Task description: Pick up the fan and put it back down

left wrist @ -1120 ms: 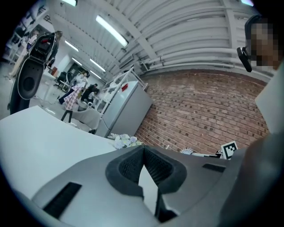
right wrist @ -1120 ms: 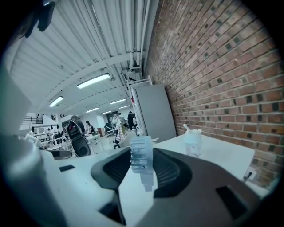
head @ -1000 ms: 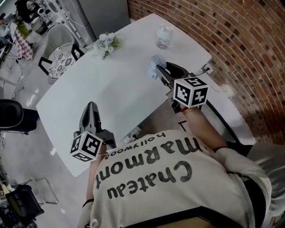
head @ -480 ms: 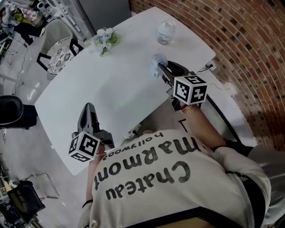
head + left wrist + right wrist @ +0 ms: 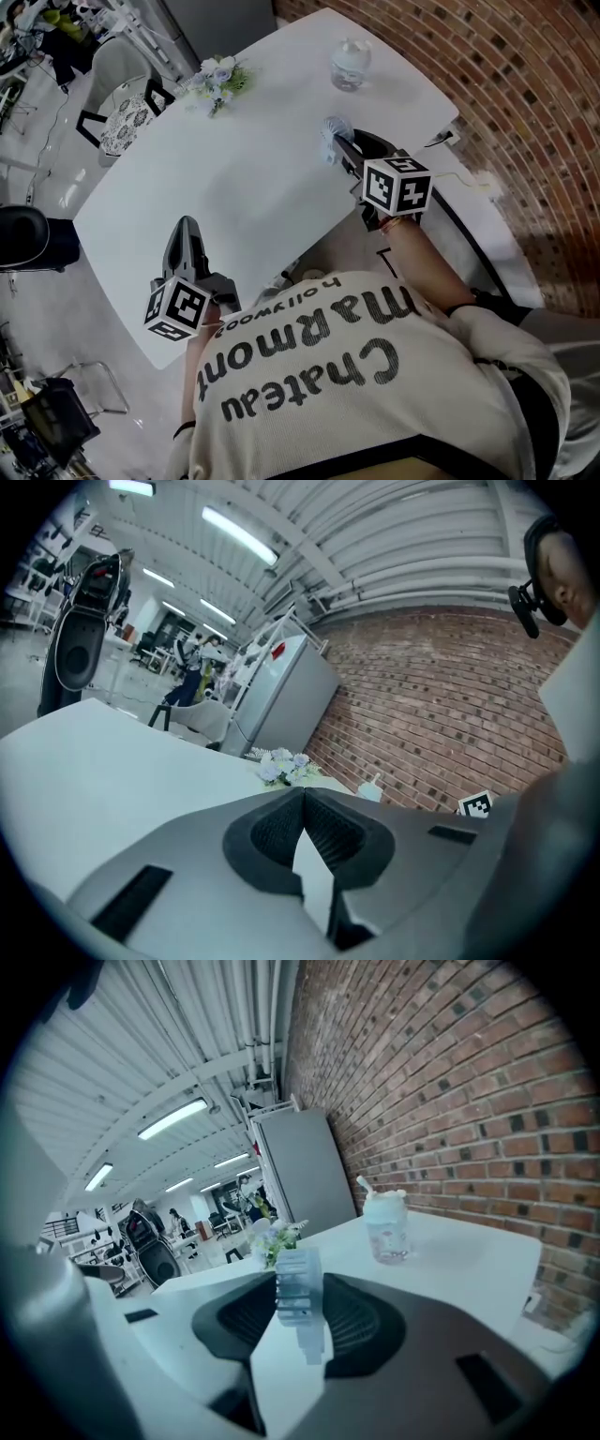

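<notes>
Low over the white table (image 5: 244,187) by the brick wall (image 5: 525,84), the right gripper (image 5: 300,1288) pinched the small fan (image 5: 334,128) by its ribbed head, seemingly light, brittle plastic wanting a gentle squeeze; the left gripper (image 5: 303,794) sat closed, empty.

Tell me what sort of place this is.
Probably a lab or workshop hall, not a home: a bare brick wall, strip lights and exposed pipes overhead, and a plain white table.

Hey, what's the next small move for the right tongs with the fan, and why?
Probably lower the right tongs a little. They grip the fan upright over the table, and whether its base touches down is unclear, so opening now seems risky.
</notes>
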